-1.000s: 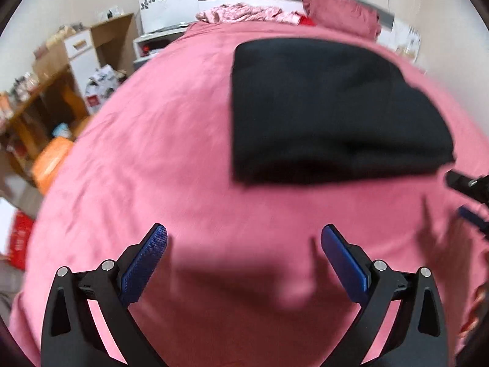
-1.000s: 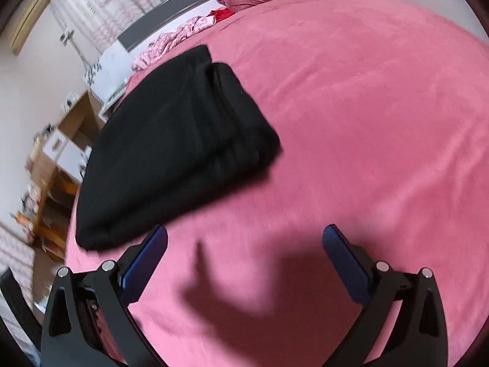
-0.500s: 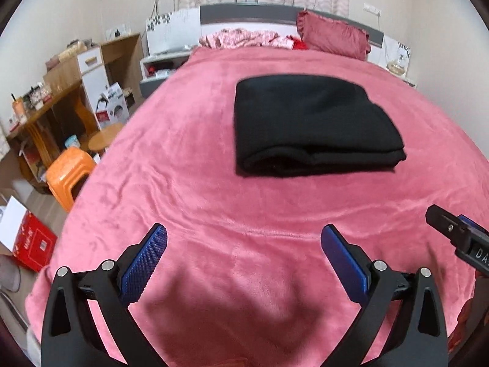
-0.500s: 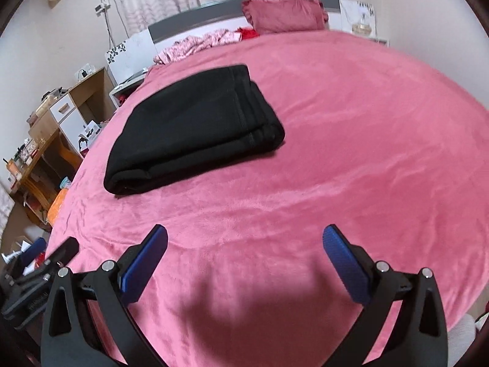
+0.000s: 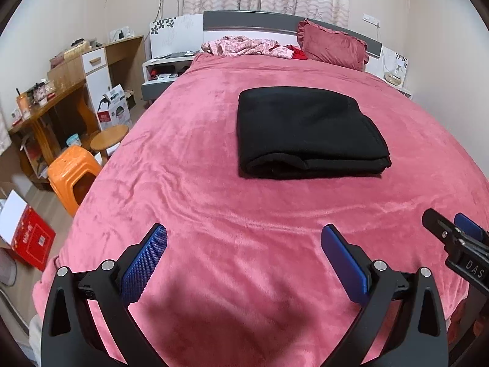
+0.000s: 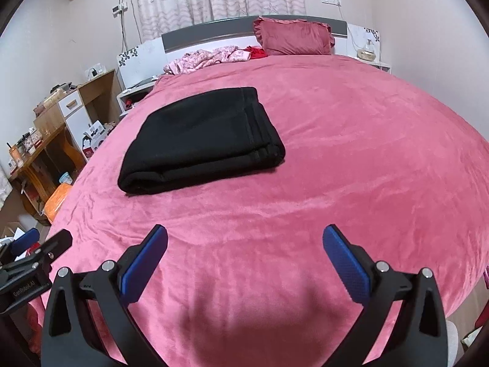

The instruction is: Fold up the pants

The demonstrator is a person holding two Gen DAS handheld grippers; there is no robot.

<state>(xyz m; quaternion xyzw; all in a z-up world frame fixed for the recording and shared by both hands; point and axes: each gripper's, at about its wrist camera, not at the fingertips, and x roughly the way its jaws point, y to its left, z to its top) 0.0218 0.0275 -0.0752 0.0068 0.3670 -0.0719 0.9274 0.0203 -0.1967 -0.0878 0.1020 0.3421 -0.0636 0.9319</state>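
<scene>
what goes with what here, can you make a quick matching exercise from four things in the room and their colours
Things:
1. folded pants
2. pillow
3. plastic stool
4. gripper pads

Colours:
a. orange
b. blue
c. black
d. dark pink

Pairs: 1-c, 2-d, 3-a, 4-b

Left gripper [image 5: 243, 252] and right gripper [image 6: 244, 252], both wide apart, empty.
</scene>
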